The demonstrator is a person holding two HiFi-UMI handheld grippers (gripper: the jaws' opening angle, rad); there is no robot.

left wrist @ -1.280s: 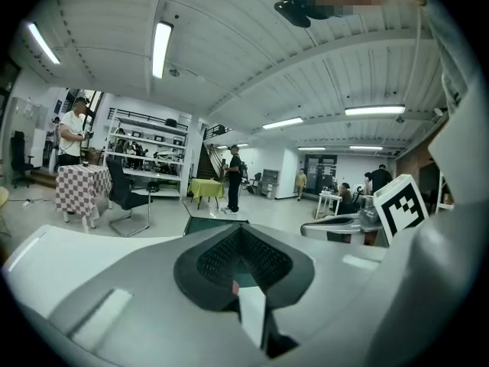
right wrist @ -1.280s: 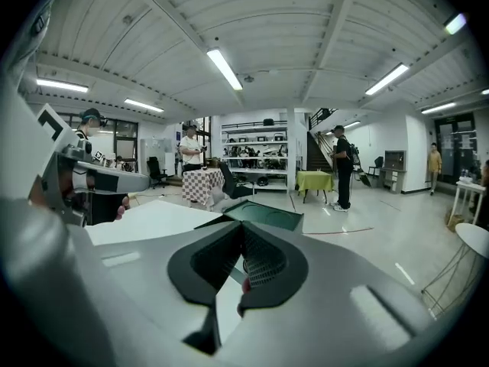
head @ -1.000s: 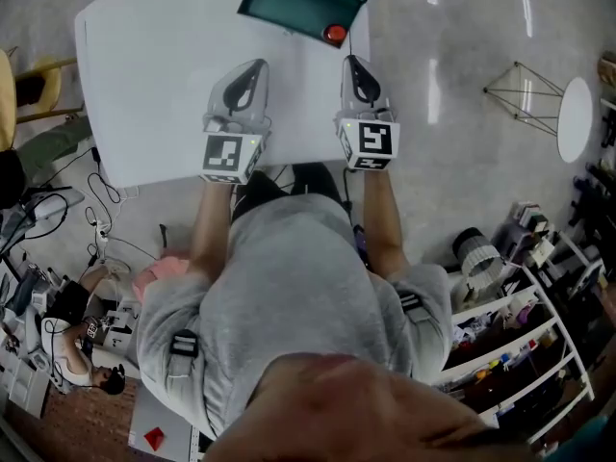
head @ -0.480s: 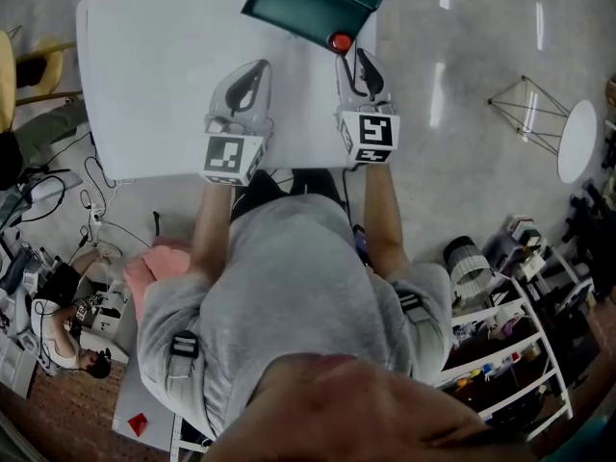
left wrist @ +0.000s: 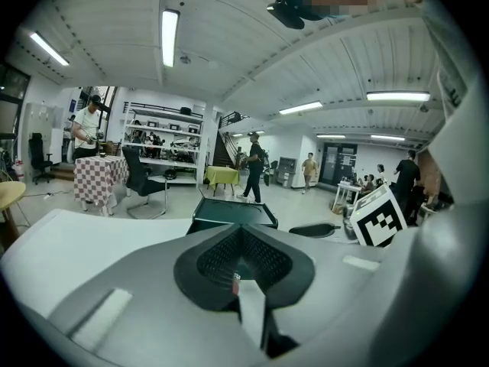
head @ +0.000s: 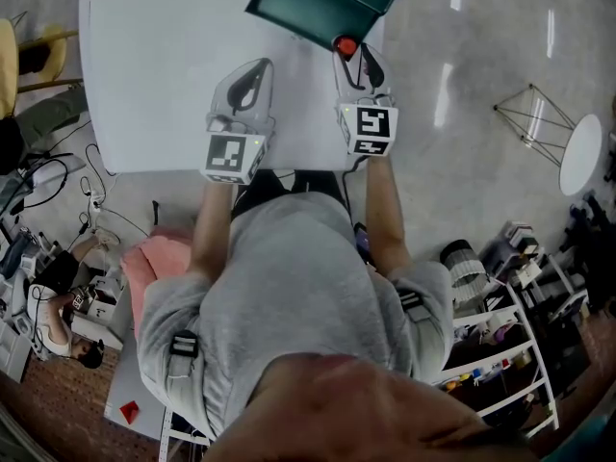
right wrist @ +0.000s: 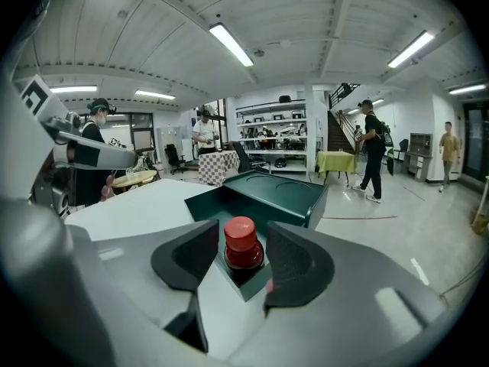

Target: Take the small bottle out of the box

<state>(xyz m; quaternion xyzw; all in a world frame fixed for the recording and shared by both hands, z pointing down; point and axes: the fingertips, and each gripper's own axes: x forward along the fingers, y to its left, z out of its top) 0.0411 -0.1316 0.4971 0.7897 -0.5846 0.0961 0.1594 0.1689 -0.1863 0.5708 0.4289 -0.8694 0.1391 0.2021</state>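
Cables and a pink cloth (head: 154, 263) lie on the floor at far left, beside the white table (head: 154, 65). Over the table's near edge hangs the left gripper (head: 254, 65), its jaws pressed together with nothing between them; its own view shows the two dark pads meeting at the left gripper's (left wrist: 241, 257) tip, with the table (left wrist: 69, 239) beyond. Further right, a dark green box (head: 318, 3) sits open at the table's far right corner. The bottle (head: 345, 45), dark with a red cap, stands upright in the box's near-right corner pocket. The right gripper (head: 354, 56) reaches up to that corner with its jaws apart. In its own view the bottle (right wrist: 243, 245) stands between the right gripper's (right wrist: 244, 272) pads, one pad on each side of the cap, with a narrow gap on each side. The box (right wrist: 267, 193) spreads behind it, lid raised.
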